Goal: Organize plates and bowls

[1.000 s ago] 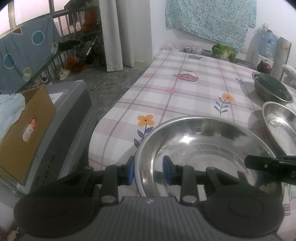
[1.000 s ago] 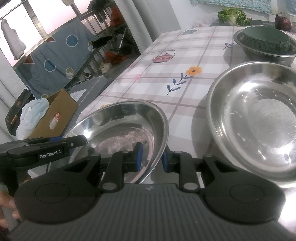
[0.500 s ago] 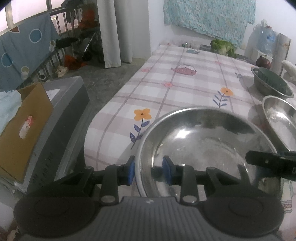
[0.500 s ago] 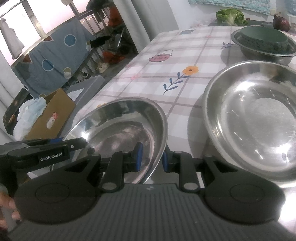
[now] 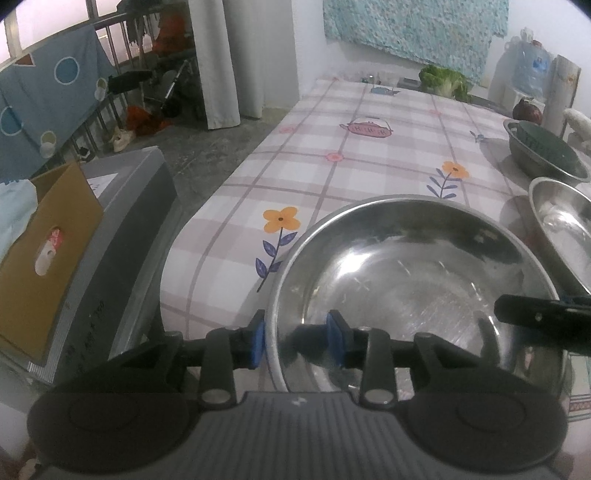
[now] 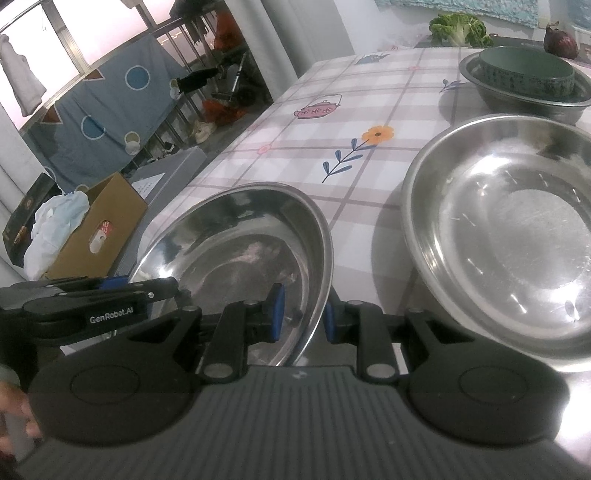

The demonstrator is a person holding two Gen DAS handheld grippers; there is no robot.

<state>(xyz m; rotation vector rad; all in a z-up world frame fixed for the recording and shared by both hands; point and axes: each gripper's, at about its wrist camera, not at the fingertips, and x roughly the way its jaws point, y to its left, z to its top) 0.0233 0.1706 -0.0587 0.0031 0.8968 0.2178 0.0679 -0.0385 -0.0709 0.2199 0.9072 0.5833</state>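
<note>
Both hand-held grippers straddle the near rim of one steel bowl (image 5: 413, 291) above the surface (image 5: 369, 155). The left hand-held gripper (image 5: 295, 339) has just been opening, pads off the rim; the right hand-held gripper (image 6: 303, 317) pinches it. The larger steel bowl (image 6: 509, 236), shiny and empty, lies to the right.

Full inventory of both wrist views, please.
near steel bowl: 1, silver, table's near edge, tilted
middle steel bowl: 1, silver, right of it
far steel bowl: 1, silver, behind that
green bowl: 1, dark green, inside far steel bowl
leafy greens: 1, green, far end
table: 1, pink checked cloth
cardboard box: 1, brown, floor, left
left gripper: black, blue fingers, astride near bowl's rim, just been opening
right gripper: same colours, clamping opposite rim
</note>
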